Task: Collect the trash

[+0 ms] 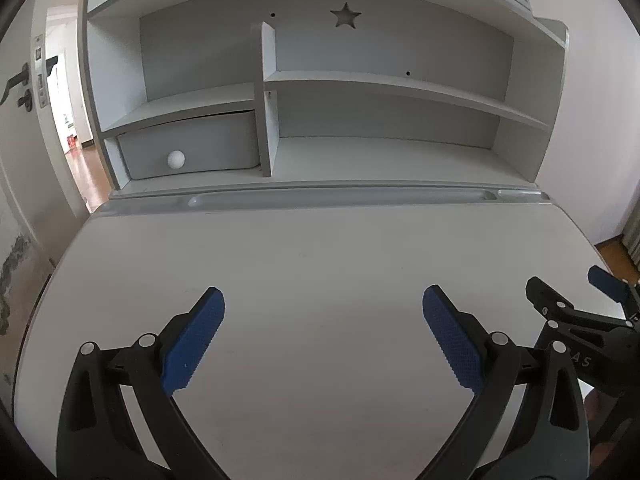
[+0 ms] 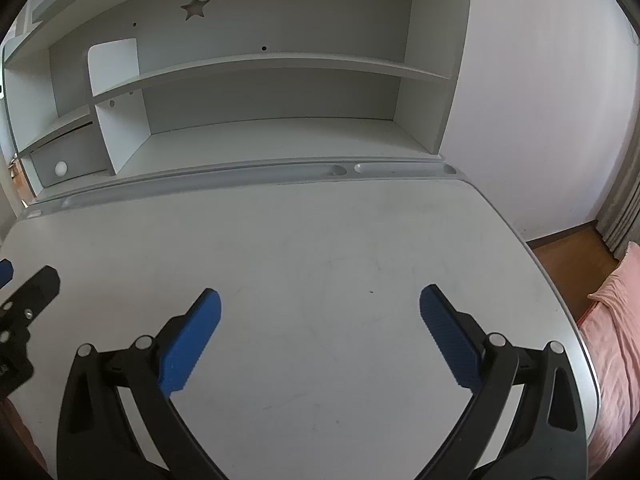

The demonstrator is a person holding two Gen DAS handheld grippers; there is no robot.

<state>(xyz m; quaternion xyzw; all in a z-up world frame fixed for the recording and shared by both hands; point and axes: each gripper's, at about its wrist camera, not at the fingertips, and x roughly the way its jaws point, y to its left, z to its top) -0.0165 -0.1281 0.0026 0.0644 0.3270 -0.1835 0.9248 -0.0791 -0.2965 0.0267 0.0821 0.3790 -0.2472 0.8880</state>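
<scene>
Both the left tongs and right tongs hang released over the pale grey tabletop, no trash in sight, so I'd scan toward its far edge first.

Both views are lit by soft, even daylight, and no hard shadows are cast on the tabletop. The brightest area is found at the doorway on the left of the left wrist view, where the floor beyond is nearly washed out. The recesses of the shelf unit are rendered a dim blue-grey, with the drawer front shaded under its shelf. A faint sheen is seen along the tabletop's far edge. Strong fisheye bending is shown: straight shelf boards are curved, and black vignetting is seen in the corners. Focus is acceptably sharp throughout, though slight softness and compression grain are noticed.
</scene>
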